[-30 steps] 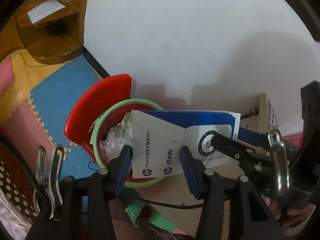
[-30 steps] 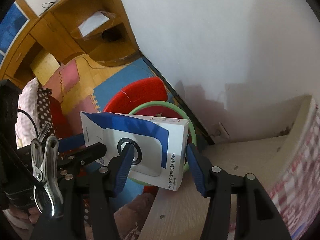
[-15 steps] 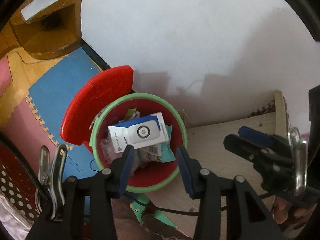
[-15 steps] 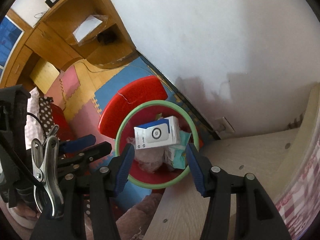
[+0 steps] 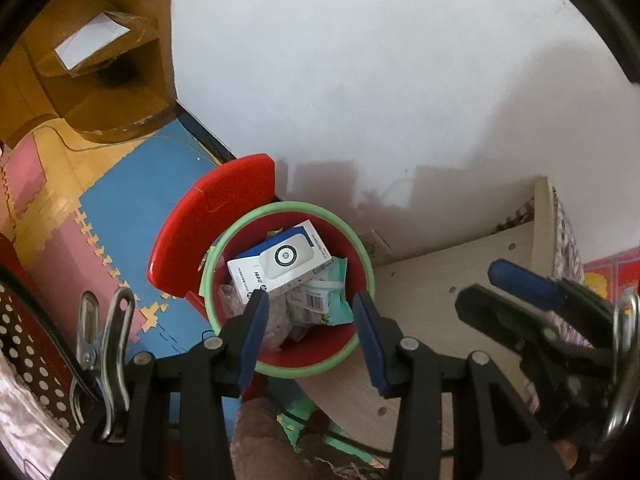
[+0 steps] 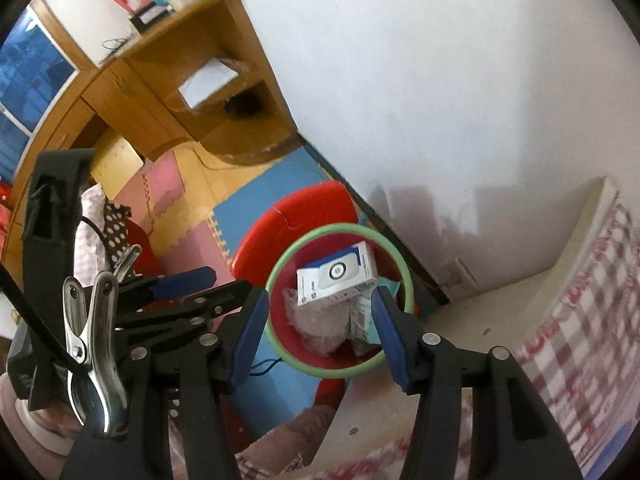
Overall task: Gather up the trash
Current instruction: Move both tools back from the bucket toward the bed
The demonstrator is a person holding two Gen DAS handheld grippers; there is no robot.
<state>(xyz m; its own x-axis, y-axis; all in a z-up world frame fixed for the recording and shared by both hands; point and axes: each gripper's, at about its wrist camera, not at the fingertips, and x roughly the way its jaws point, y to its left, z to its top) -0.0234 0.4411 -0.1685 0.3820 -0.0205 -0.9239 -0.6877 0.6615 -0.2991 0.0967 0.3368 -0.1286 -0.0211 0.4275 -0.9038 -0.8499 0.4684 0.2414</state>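
Since the white-and-blue box point(image 5: 280, 262) lies flat inside the red bin point(image 5: 320, 344), on top of a clear plastic bag point(image 6: 316, 320) and against a pale green packet point(image 5: 328, 296) toward the wall-side rim, I judge this piece of trash collected. Both my left gripper point(image 5: 308, 336) and my right gripper point(image 6: 320, 336) hang above the bin with jaws spread and nothing between them. Whether more trash is left on the wooden desk point(image 5: 432, 280) beside the bin I cannot tell; the part I see is bare.
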